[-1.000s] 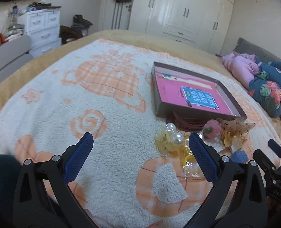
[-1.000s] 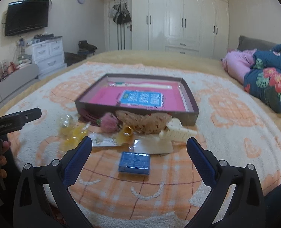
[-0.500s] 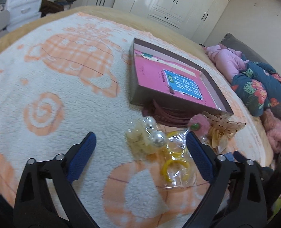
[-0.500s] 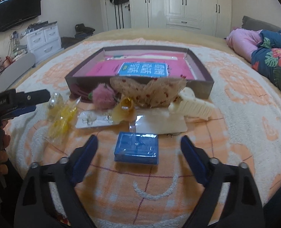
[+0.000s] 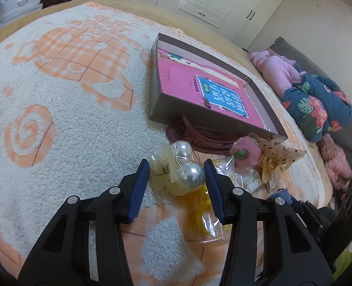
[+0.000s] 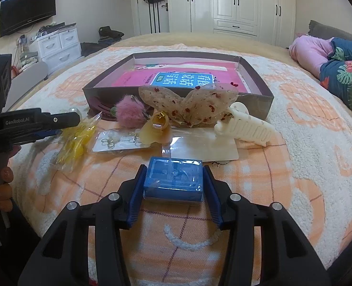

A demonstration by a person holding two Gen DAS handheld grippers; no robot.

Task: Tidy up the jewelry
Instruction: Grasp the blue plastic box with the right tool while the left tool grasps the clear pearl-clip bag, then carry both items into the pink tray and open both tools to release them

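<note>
We're working over a bed w/ a white-and-orange fleece blanket [image 6: 295, 143], jewelry bits strewn along the near side of a shallow brown box [image 6: 257, 100] that holds a pink book [image 5: 199, 88].

Left gripper [image 5: 177, 174]: jaws closing, about half open. Between the blue pads sits a translucent yellowish pearl hair claw [image 5: 176, 174] w/ two big pearls. The right pad is at or against the lower pearl; the left pad looks just beside the clip's edge, a sliver of gap showing, so we can't call it a firm grip. The claw lies on the blanket, just left of a clear bag w/ a yellow ring [image 5: 204, 212].

Right gripper [image 6: 173, 178]: jaws also closing, about half open. A small blue plastic case [image 6: 173, 178] sits square between the pads; both pads appear to meet its sides. It rests on the blanket, nearest to us, well in front of the box.

Behind the blue case, L to R in the right wrist view: yellow bag [image 6: 73, 140], earring card [image 6: 114, 140], amber clip [image 6: 156, 128], pink pom-pom [image 6: 129, 113], sheer butterfly bow [image 6: 187, 104] leaning on the box wall, cream comb clip [image 6: 245, 128] on a plain card. Maroon headbands [image 5: 199, 140] are tucked against the box's near wall.

In the right wrist view the left gripper pokes in from the left edge, a hand [image 6: 2, 186] on its handle.
</note>
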